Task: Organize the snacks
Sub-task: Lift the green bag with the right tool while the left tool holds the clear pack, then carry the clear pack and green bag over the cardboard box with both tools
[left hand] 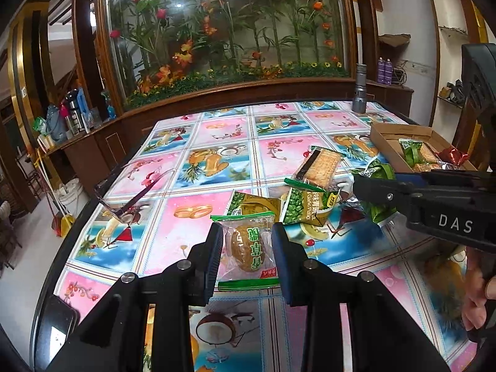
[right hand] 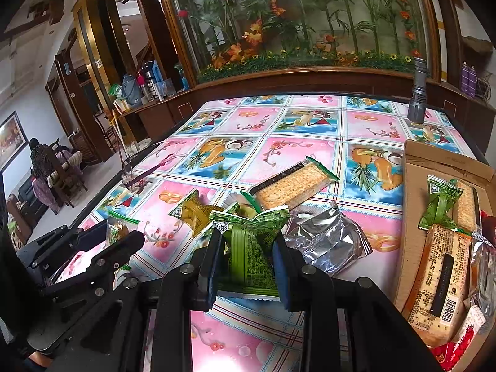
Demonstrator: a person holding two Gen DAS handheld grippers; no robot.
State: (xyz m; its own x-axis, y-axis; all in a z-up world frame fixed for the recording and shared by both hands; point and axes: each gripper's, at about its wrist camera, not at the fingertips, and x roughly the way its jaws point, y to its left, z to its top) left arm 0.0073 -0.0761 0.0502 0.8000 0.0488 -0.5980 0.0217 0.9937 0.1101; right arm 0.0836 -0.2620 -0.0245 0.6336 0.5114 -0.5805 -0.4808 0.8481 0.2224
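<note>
Both grippers are clamped on packets, and slippage is the main risk. The left gripper (left hand: 247,252) has its jaws closed on a clear, crinkly plastic packet with green ends holding a round golden-brown cake (left hand: 248,252). The film is slick, so squeezing harder could crush the soft cake, while a loose hold could let it slide out on the lift.

The right gripper (right hand: 248,260) is clamped on a green, printed foil snack pouch (right hand: 251,255), low over the glossy pink-and-blue fruit-patterned counter (right hand: 217,155). Its puffy, air-filled shape may squirm sideways between the pads.

The open brown cardboard box (right hand: 412,217) (already holding several packets) sits at the counter's right edge; a careless swing could clip its raised flap. Loose packets, including a flat cracker sleeve (right hand: 291,184) and a crumpled silver foil bag (right hand: 325,238), lie between.
</note>
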